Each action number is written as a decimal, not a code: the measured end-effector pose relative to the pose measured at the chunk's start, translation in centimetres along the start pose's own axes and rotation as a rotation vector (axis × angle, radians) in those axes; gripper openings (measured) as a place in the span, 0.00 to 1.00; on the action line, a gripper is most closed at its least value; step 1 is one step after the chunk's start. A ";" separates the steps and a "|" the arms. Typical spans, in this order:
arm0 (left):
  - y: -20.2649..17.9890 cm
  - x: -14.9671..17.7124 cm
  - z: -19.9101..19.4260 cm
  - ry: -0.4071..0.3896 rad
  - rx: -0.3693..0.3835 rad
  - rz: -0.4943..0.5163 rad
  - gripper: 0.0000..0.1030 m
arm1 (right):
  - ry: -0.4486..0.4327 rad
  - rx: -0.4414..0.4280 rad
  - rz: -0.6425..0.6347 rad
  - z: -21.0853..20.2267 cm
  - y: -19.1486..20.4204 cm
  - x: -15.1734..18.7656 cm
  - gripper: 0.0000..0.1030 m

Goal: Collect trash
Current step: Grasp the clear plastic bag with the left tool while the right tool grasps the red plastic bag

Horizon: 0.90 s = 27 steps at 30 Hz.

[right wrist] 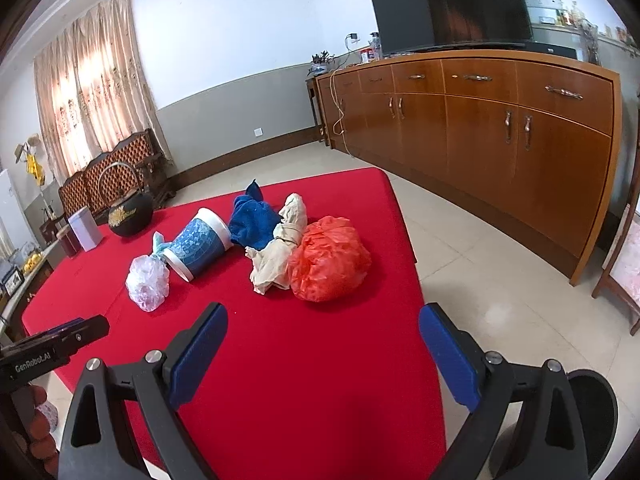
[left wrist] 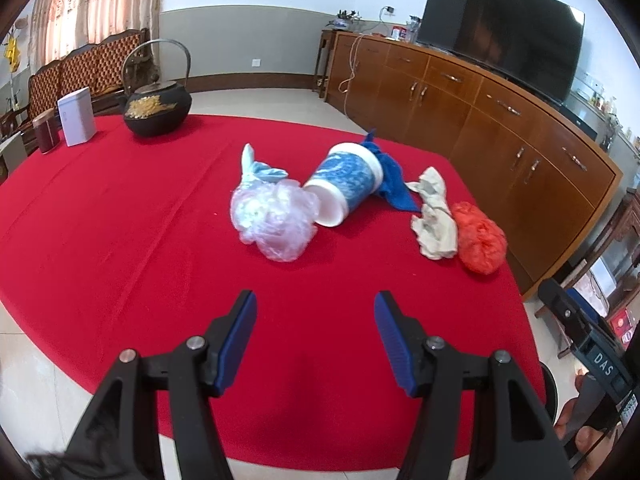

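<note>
Trash lay in a loose row across the red tablecloth, well ahead of both of your grippers. Reading the left wrist view from 9 o'clock to 3 o'clock: a crumpled clear plastic bag with a pale blue knotted tail at its 12 o'clock; a blue-and-white paper cup tipped on its side, mouth toward the bag and touching it; a blue cloth bunched against the cup's base; a wad of beige paper; an orange-red plastic bag pressed against that wad, near the table's right edge.

Judgement: the pieces were grouped so either gripper could reach them, and kept well apart from the black kettle, white box and dark canister at the far 10 o'clock corner, which look like keepers.

Left gripper: you held it above the near edge of the cloth, jaws spread wide, blue pads bare, gripping and touching nothing. The clear bag sat roughly at its 12 o'clock.

Right gripper: likewise spread wide and empty, straddling the table's right edge, one pad over cloth and the other over floor tile. The orange-red bag was nearest, at its 12 o'clock. A dark round rim showed at 4 o'clock below the table; possibly the bin, though I could not confirm it.

Nothing appeared collected yet.
</note>
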<state>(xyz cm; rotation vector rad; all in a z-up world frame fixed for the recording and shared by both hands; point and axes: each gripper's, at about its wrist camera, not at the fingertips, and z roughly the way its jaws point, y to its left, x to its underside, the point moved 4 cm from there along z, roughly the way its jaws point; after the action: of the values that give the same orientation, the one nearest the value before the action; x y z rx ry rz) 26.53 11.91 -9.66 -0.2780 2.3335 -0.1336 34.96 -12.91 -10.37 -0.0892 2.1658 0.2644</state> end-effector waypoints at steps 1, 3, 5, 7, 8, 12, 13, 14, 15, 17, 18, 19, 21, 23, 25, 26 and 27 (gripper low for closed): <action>0.3 -0.2 0.3 0.001 -0.002 -0.001 0.61 | 0.003 0.000 -0.005 0.2 0.1 -0.1 0.95; 0.6 -0.5 0.9 0.001 -0.005 -0.004 0.61 | 0.010 0.001 -0.014 0.9 0.4 -0.2 0.95; 1.0 -1.0 1.6 0.002 -0.006 -0.013 0.61 | 0.017 0.008 -0.025 1.4 0.5 -0.3 0.95; 1.2 -1.4 2.2 0.003 -0.008 -0.018 0.61 | 0.022 0.011 -0.029 1.9 0.5 -0.5 0.95; 1.3 -1.7 2.5 0.002 -0.010 -0.019 0.61 | 0.023 0.014 -0.029 2.2 0.4 -0.6 0.95; 1.8 -2.7 3.9 0.001 -0.015 -0.016 0.61 | 0.033 0.011 -0.009 3.6 0.3 -1.2 0.95; 1.9 -2.9 4.3 0.003 -0.016 -0.015 0.61 | 0.038 0.015 -0.006 4.0 0.3 -1.3 0.95; 1.9 -3.1 4.6 0.005 -0.017 -0.014 0.61 | 0.044 0.016 -0.005 4.4 0.2 -1.5 0.95; 2.0 -3.2 4.9 0.006 -0.018 -0.016 0.61 | 0.047 0.014 -0.003 4.8 0.2 -1.6 0.95; 2.1 -3.5 5.4 0.008 -0.018 -0.017 0.61 | 0.048 0.020 -0.007 5.6 0.3 -2.0 0.95; 2.1 -3.7 5.7 0.009 -0.018 -0.018 0.61 | 0.055 0.026 -0.015 6.1 0.3 -2.2 0.95; 2.2 -3.8 6.0 0.009 -0.018 -0.018 0.61 | 0.060 0.030 -0.019 6.5 0.3 -2.4 0.95; 2.5 -4.0 6.6 0.009 -0.027 -0.020 0.61 | 0.065 0.038 -0.021 7.4 0.3 -2.8 0.95; 2.7 -4.2 7.2 0.016 -0.032 -0.024 0.61 | 0.076 0.040 -0.016 8.4 0.2 -3.2 0.95; 2.9 -4.3 7.9 0.022 -0.034 -0.027 0.61 | 0.084 0.046 -0.012 9.2 0.1 -3.4 0.95; 3.0 -4.4 8.2 0.026 -0.035 -0.029 0.61 | 0.089 0.047 -0.011 9.6 0.1 -3.5 0.95; 3.1 -4.5 8.4 0.029 -0.034 -0.030 0.61 | 0.096 0.051 -0.013 10.1 0.1 -3.7 0.95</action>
<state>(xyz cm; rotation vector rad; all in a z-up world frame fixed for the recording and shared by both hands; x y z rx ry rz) 35.12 15.86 -13.04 -0.3304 2.3629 -0.1131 45.18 -10.67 -12.94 -0.0887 2.2655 0.2004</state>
